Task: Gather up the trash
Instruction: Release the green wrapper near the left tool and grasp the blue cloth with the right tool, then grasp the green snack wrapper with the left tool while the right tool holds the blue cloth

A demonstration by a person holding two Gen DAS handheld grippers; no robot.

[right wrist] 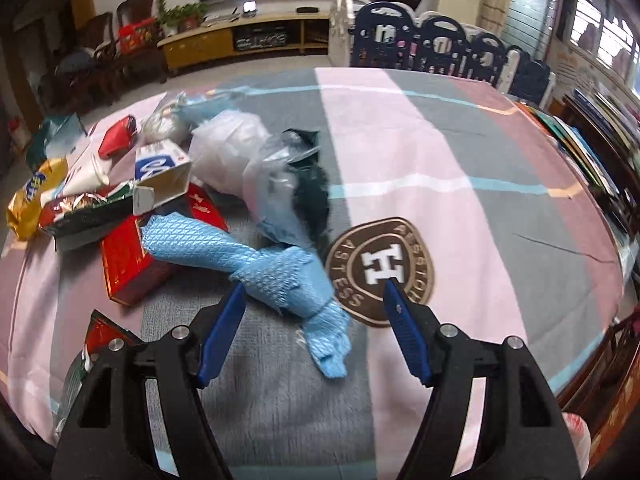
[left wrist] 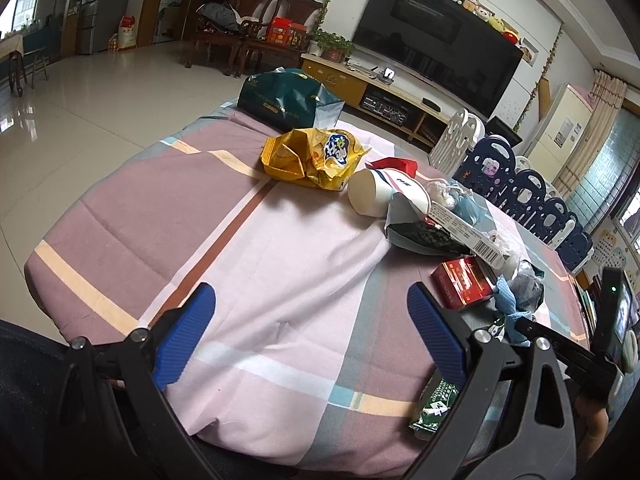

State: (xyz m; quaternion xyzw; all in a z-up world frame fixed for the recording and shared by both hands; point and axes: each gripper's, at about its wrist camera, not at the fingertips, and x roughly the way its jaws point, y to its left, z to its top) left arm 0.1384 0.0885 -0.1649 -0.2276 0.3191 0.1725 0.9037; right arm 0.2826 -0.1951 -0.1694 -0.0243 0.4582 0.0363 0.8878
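the right gripper (right wrist: 312,320) has its blue fingers (right wrist: 224,332) spread wide and empty, straddling the lower end of a twisted blue textured cloth (right wrist: 256,268) that lies low in the centre of the right wrist view. the left gripper (left wrist: 310,336) is equally wide open, holding nothing, hovering over a bare stretch of the checked cloth at the bottom of its own frame.

the trash sits in a loose heap on the desk (right wrist: 500,184), at the left of the right wrist view: a red box (right wrist: 128,260) under the blue cloth, an open white carton (right wrist: 162,178), a white paper cup (right wrist: 86,178) on its side, a yellow snack bag (right wrist: 34,196) at the far left edge, and crumpled clear plastic (right wrist: 240,148) beside something dark behind. a green sachet (left wrist: 434,408) lies at the near edge, low right in the left wrist view.

the likeliest trouble is the blue cloth itself — it drapes over the red box, so a grasp at the tail may drag the box or tip the carton stacked against it. closing too low could also pinch the soft cover along with the cloth and tug the whole pile. the cup, lying on its side, would probably roll if nudged, and the thin plastic may slip from the ridged fingers.

the desk is covered by a pink, grey and mauve checked fabric with a round brown emblem (right wrist: 380,272) — soft and slightly rumpled. around it is a living room: glossy tiled floor, a large television (left wrist: 432,36) at upper right of the left wrist view, a low yellow cabinet beneath it, wooden chairs, and navy and white play-fence panels (right wrist: 440,48).
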